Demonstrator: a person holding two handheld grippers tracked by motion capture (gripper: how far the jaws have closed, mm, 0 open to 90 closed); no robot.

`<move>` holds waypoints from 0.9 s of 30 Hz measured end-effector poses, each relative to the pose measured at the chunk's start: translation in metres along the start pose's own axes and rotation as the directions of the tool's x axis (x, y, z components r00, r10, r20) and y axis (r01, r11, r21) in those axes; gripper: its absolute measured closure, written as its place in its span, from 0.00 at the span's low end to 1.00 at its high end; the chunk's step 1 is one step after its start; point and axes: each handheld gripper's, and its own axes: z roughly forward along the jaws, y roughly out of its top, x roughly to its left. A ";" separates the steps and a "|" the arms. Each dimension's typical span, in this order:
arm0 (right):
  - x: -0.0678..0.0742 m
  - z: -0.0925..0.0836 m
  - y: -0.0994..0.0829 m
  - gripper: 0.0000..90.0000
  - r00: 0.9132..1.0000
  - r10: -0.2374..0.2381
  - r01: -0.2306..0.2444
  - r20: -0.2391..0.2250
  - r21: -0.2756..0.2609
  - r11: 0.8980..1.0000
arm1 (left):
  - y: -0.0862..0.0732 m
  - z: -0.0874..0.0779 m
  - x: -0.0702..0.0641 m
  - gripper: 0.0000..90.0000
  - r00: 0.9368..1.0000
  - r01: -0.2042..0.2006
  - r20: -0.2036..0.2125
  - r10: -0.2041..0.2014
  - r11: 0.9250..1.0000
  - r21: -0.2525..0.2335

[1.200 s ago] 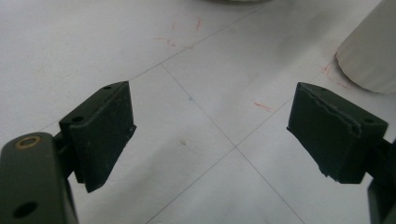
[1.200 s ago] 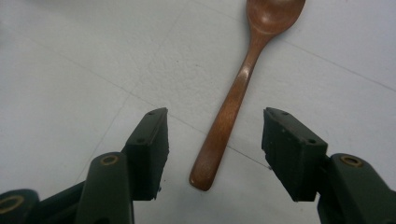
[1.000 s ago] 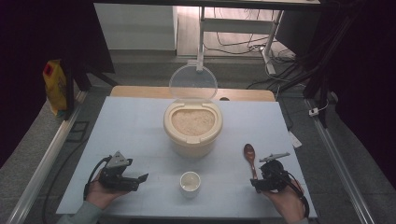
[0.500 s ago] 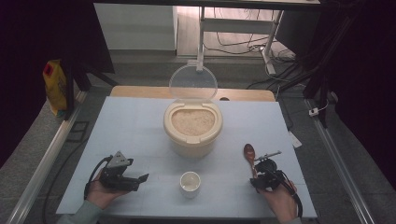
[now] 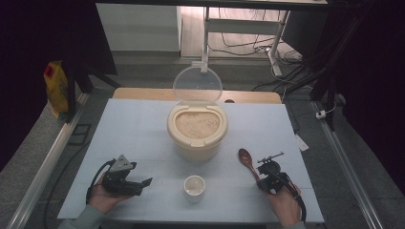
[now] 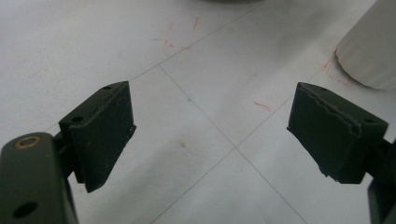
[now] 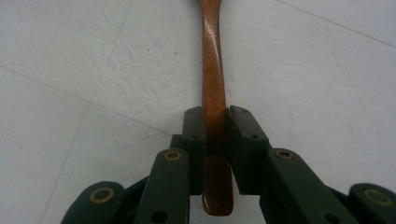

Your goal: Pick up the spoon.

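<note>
A brown wooden spoon (image 5: 247, 160) lies on the pale table at the front right, bowl pointing away. My right gripper (image 5: 264, 182) is shut on the spoon handle (image 7: 214, 98), which runs up between the jaws. A cream rice container (image 5: 197, 127) full of rice stands in the middle, its clear lid (image 5: 197, 86) hinged open behind. In front of it sits a small white cup (image 5: 194, 186). My left gripper (image 5: 145, 183) rests at the front left, open, its pads (image 6: 100, 130) wide apart over bare table, the cup (image 6: 369, 56) at the upper right.
The pale blue-grey table (image 5: 129, 133) has free room on both sides of the container. A yellow bag (image 5: 56, 88) hangs off the left. Cables and a stand (image 5: 267, 47) lie on the floor behind. A metal rail (image 5: 43, 167) runs along the left edge.
My right gripper has moved forward onto the spoon's handle and shut on it. The left gripper has stayed put.
</note>
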 end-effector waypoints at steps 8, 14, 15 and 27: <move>-0.010 -0.007 -0.003 0.87 0.999 -0.011 0.009 -0.041 -0.057 0.998 | 0.000 -0.001 0.000 0.16 1.000 0.002 -0.002 -0.002 1.000 -0.004; -0.016 -0.020 -0.005 0.87 0.994 -0.045 0.033 -0.103 -0.118 0.993 | 0.001 -0.001 -0.001 0.16 1.000 -0.007 -0.006 0.007 1.000 -0.010; -0.017 -0.022 -0.005 0.87 0.992 -0.058 0.043 -0.112 -0.126 0.991 | 0.001 -0.002 -0.001 0.16 1.000 -0.008 -0.007 0.008 1.000 -0.012; -0.018 -0.046 -0.012 0.87 0.957 -0.229 0.190 -0.177 -0.212 0.959 | 0.001 -0.002 -0.001 0.16 1.000 -0.008 -0.010 0.008 1.000 -0.009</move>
